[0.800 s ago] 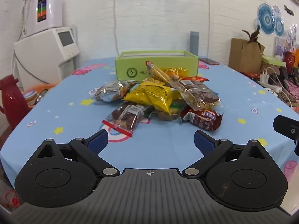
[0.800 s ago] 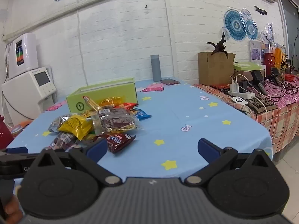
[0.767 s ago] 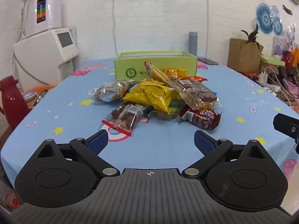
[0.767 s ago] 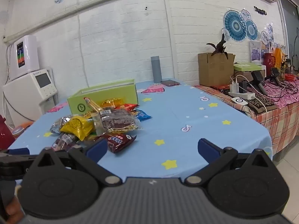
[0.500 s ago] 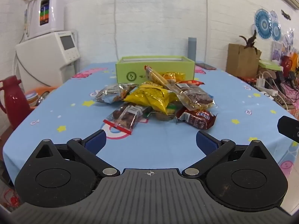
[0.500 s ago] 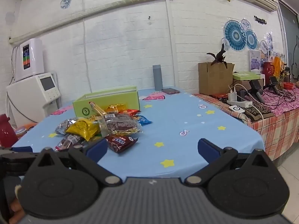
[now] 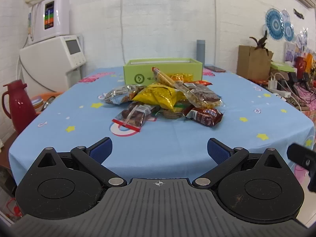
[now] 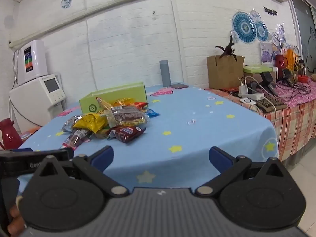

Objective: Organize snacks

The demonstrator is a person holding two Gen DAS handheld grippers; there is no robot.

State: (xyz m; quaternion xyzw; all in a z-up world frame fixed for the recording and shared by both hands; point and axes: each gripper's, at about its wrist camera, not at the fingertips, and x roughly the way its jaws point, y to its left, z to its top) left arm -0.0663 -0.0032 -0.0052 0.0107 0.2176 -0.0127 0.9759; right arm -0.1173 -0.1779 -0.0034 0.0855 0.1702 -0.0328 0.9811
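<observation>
While snacks (image 7: 165, 102) are lying piled on the worktop (image 7: 197, 142), left tool (image 7: 159, 151) and right tool (image 8: 161, 156) are hovering wide open, holding nothing.

The only letters that read are white ones, "Gen", on the black body of the left gripper (image 8: 33, 165) at the left edge of the right wrist view. The green box (image 7: 163, 71) bears a round dark-green emblem and small print too blurred to read. Print on the snack packets (image 7: 164, 102) is illegible.
</observation>
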